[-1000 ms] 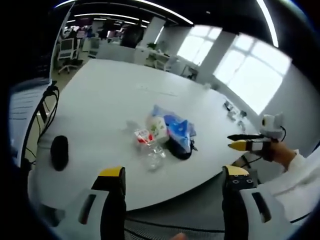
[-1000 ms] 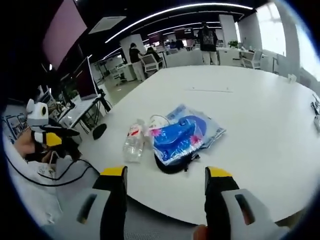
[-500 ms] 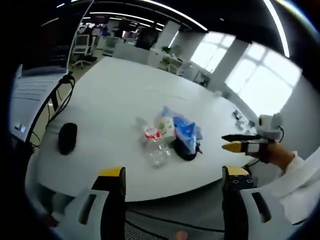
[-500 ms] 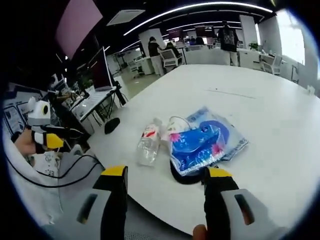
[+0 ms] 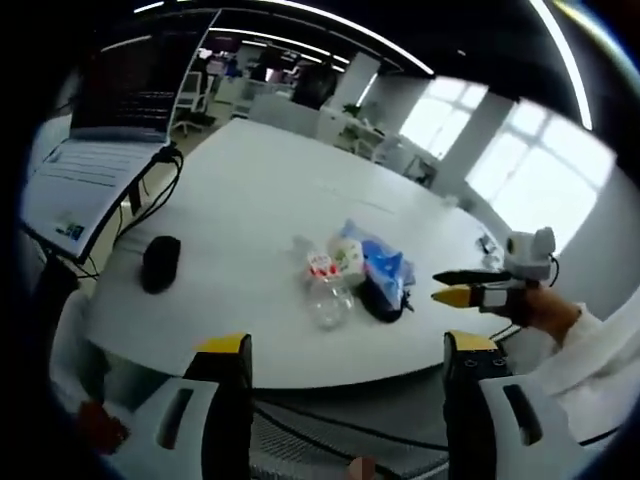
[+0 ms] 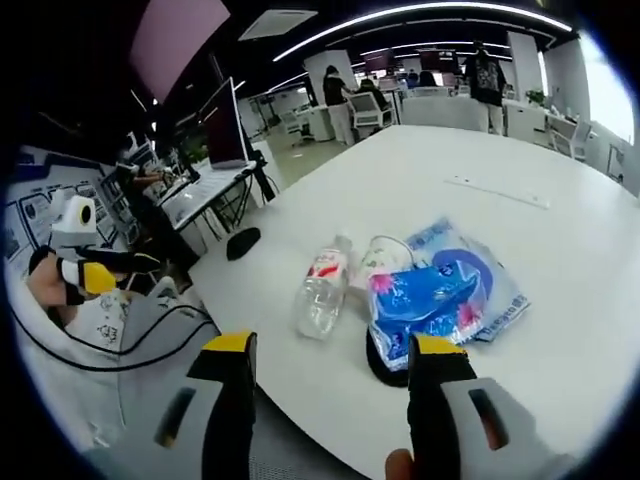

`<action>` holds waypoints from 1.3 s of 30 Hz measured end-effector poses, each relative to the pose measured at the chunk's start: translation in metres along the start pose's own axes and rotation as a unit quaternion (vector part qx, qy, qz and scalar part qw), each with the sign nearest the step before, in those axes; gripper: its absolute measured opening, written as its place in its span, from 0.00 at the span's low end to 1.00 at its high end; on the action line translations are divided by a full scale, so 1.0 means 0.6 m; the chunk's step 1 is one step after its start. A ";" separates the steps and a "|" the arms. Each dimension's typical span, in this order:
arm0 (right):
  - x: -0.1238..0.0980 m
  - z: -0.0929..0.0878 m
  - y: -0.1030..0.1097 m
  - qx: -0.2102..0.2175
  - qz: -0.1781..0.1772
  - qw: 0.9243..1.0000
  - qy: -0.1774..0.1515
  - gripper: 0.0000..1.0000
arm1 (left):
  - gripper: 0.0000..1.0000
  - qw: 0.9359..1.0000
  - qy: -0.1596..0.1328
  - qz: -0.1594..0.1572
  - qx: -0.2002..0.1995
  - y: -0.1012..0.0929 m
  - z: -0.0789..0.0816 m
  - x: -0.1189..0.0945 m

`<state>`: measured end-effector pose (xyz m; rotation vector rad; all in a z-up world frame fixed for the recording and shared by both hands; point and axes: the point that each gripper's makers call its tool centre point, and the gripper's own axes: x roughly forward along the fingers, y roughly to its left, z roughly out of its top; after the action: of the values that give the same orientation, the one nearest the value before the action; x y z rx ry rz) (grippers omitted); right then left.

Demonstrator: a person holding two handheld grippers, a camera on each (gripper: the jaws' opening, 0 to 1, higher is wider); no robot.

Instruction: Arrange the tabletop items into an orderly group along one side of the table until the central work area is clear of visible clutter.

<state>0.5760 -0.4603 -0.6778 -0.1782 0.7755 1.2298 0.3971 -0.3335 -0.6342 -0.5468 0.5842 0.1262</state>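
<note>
A small pile lies on the white table (image 5: 230, 200): a clear plastic bottle (image 5: 325, 290) with a red label on its side, a white packet (image 5: 347, 255), a blue plastic package (image 5: 385, 265) and a black item (image 5: 380, 300) under it. A black mouse (image 5: 160, 263) sits apart to the left. The same bottle (image 6: 322, 290), blue package (image 6: 440, 295), white packet (image 6: 380, 260) and mouse (image 6: 242, 242) show in the right gripper view. My left gripper (image 5: 347, 350) is open and short of the table edge. My right gripper (image 6: 330, 348) is open too, holding nothing.
An open laptop (image 5: 90, 170) with cables stands left of the table. A thin strip (image 6: 497, 190) lies farther out on the table (image 6: 420, 160). A monitor (image 6: 225, 125), desks, chairs and people are in the background. Each gripper appears in the other's view: (image 5: 470, 290), (image 6: 85, 272).
Both cameras have shifted, so the pile looks smaller in the left gripper view and has slid right in the right gripper view. The items on the table have not moved.
</note>
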 end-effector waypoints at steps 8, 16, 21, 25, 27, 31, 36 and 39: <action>0.024 0.003 0.021 -0.011 0.024 1.000 0.006 0.58 | 0.75 1.000 -0.012 0.011 -0.018 0.006 -0.009 -0.022; 0.037 0.012 0.041 0.003 0.051 0.999 0.004 0.57 | 0.75 0.999 -0.025 0.029 -0.035 0.020 -0.013 -0.042; 0.054 0.012 0.049 0.004 0.059 0.998 0.009 0.56 | 0.75 0.998 -0.034 0.033 -0.045 0.024 -0.012 -0.044; 0.072 0.016 0.055 -0.002 0.068 0.998 0.017 0.56 | 0.75 0.998 -0.036 0.033 -0.043 0.021 -0.009 -0.044; 0.083 0.022 0.058 -0.007 0.074 0.997 0.020 0.56 | 0.75 0.998 -0.039 0.034 -0.043 0.020 -0.007 -0.044; 0.099 0.032 0.066 -0.011 0.081 0.996 0.022 0.56 | 0.75 0.998 -0.042 0.036 -0.044 0.014 -0.005 -0.045; 0.124 0.041 0.067 -0.018 0.090 0.995 0.027 0.56 | 0.75 0.997 -0.045 0.037 -0.045 0.010 0.000 -0.046; 0.139 0.047 0.066 -0.023 0.091 0.995 0.029 0.55 | 0.76 0.997 -0.046 0.037 -0.044 0.006 0.004 -0.046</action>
<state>0.5627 -0.3665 -0.6977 -0.1839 0.8274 1.4212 0.3744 -0.3282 -0.6188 -0.6016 0.5114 0.2466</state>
